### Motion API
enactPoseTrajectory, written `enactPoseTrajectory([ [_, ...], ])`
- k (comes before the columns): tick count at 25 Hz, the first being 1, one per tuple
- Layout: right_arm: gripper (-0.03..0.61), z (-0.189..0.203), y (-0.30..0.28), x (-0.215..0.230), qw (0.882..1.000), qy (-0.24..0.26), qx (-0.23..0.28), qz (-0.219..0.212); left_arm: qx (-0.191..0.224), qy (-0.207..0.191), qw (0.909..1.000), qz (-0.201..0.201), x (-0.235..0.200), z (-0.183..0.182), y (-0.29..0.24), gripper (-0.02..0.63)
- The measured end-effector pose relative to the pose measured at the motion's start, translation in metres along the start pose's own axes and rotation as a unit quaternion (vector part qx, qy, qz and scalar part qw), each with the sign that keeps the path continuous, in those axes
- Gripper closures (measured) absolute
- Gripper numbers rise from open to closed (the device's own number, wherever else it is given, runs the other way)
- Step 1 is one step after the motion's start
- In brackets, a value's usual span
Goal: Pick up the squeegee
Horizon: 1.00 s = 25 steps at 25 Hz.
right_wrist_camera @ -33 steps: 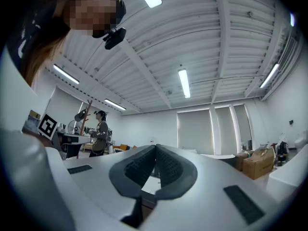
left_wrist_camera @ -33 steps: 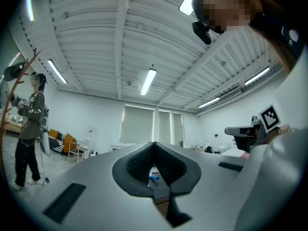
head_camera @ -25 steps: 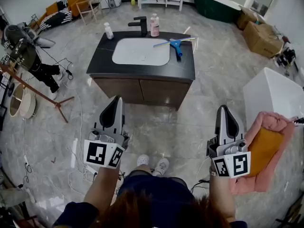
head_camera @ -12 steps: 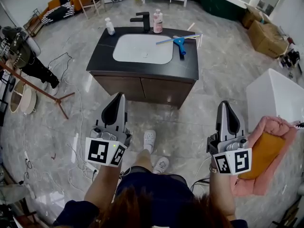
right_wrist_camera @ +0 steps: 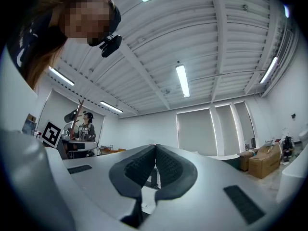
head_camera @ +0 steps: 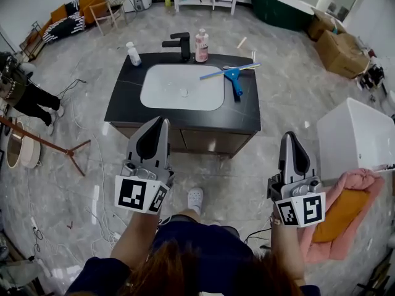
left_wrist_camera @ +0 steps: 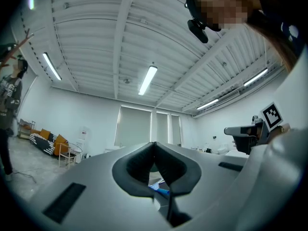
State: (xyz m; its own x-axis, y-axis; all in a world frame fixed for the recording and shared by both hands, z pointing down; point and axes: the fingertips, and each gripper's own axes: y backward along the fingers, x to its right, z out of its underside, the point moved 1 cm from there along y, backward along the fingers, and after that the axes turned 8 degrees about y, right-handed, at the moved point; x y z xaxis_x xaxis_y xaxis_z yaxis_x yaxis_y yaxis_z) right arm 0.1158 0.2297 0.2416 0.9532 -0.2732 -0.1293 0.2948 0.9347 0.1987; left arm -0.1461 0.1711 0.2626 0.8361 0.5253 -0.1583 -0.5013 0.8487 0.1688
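A blue squeegee (head_camera: 232,74) lies on the right side of the black vanity top (head_camera: 244,113), its blade toward the back and its handle toward me. A sliver of its blue shows through the jaws in the left gripper view, squeegee (left_wrist_camera: 160,190). My left gripper (head_camera: 162,123) hangs in front of the vanity's near edge, shut and empty. My right gripper (head_camera: 289,137) is off the vanity's front right corner, over the floor, also shut on nothing. Both point slightly upward toward the vanity.
A white basin (head_camera: 182,86) fills the vanity's middle, with a black faucet (head_camera: 178,44), a pink bottle (head_camera: 201,45) and a white bottle (head_camera: 133,53) behind it. A white tub (head_camera: 358,134) with pink and orange cloths (head_camera: 341,208) stands at right. A person (head_camera: 24,94) is at far left.
Both grippers have come forward toward the vanity together, which now lies close under them. The jaws stayed shut.
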Motion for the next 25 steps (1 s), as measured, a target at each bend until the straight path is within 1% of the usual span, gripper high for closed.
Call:
enactPoseTrajectory([
  [3, 0.563, 0.007, -0.045, 0.003, 1.0, 0.0, 0.002, 0.009, 0.0, 0.001, 0.9999, 0.014, -0.029, -0.001, -0.04, 0.595],
  [6, 0.563, 0.015, -0.078, 0.004, 1.0, 0.002, 0.0, 0.015, -0.004, 0.001, 0.9997, 0.026, -0.052, 0.002, -0.07, 0.595],
  [11, 0.563, 0.03, -0.127, 0.012, 1.0, 0.001, -0.008, 0.015, -0.009, 0.005, 0.9996, 0.027, -0.085, 0.01, -0.108, 0.595],
  [18, 0.563, 0.057, -0.195, 0.039, 1.0, -0.009, -0.01, 0.0, -0.015, 0.008, 0.9998, 0.009, -0.117, 0.027, -0.162, 0.595],
  [21, 0.563, 0.071, -0.233, 0.058, 1.0, -0.015, -0.004, -0.017, -0.011, 0.002, 0.9999, -0.007, -0.129, 0.032, -0.195, 0.595],
  [25, 0.563, 0.087, -0.29, 0.095, 0.999, -0.019, -0.001, -0.047, -0.01, -0.001, 0.9996, -0.026, -0.138, 0.04, -0.252, 0.595],
])
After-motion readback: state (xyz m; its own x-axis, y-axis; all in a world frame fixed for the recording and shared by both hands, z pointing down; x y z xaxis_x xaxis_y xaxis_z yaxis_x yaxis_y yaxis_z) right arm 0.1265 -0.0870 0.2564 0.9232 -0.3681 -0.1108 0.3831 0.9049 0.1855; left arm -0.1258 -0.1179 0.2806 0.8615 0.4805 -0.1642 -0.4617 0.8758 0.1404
